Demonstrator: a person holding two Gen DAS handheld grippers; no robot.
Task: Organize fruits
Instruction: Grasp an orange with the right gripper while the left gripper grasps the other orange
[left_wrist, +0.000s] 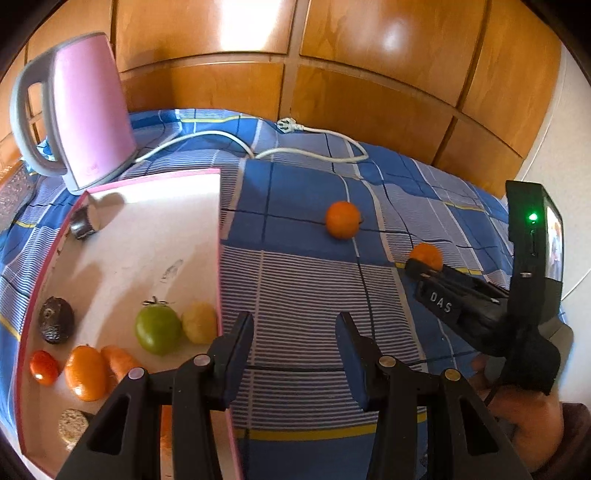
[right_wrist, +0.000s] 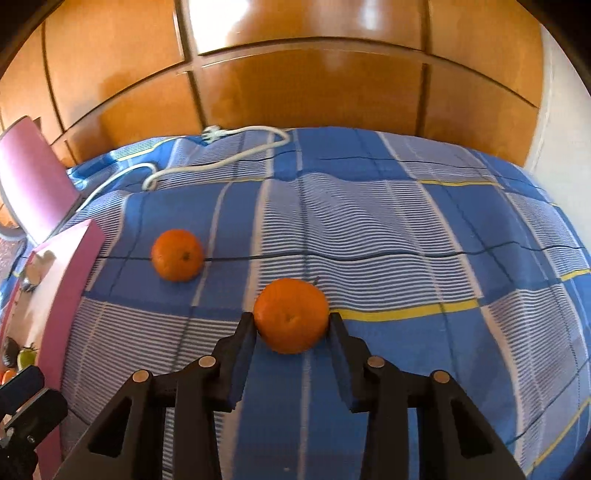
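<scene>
Nearest to us in the right wrist view, our right gripper (right_wrist: 291, 319) has a mandarin (right_wrist: 291, 314) between its fingertips, both pads touching the fruit's sides as it rests on the blue checked bedspread (right_wrist: 406, 236), so we read it as clamped on that mandarin. In the left wrist view our left gripper (left_wrist: 295, 325) stands apart with only striped cloth between its fingers, holding nothing; it hangs just right of the edge of a pink-rimmed white tray (left_wrist: 218, 258). On the near part of that tray we see a small red tomato (left_wrist: 44, 366), an orange tomato (left_wrist: 86, 372), a carrot (left_wrist: 118, 360), a green tomato (left_wrist: 158, 329), a yellowish round fruit (left_wrist: 199, 322) and a dark avocado (left_wrist: 56, 320); at the very near edge a round crumbly thing sits half hidden by the gripper, and we cannot tell what it is. Farther along the tray a small dark cylinder (left_wrist: 83, 223) lies by the rim. Out on the bedspread, a second mandarin (right_wrist: 178, 254) lies free, well apart from the held one and between it and the tray. Beyond the tray stands a pink electric kettle (left_wrist: 88, 110), its white power cord (left_wrist: 236, 140) snaking across the cloth to a plug near the wooden wardrobe doors (left_wrist: 332, 55) at the back
</scene>
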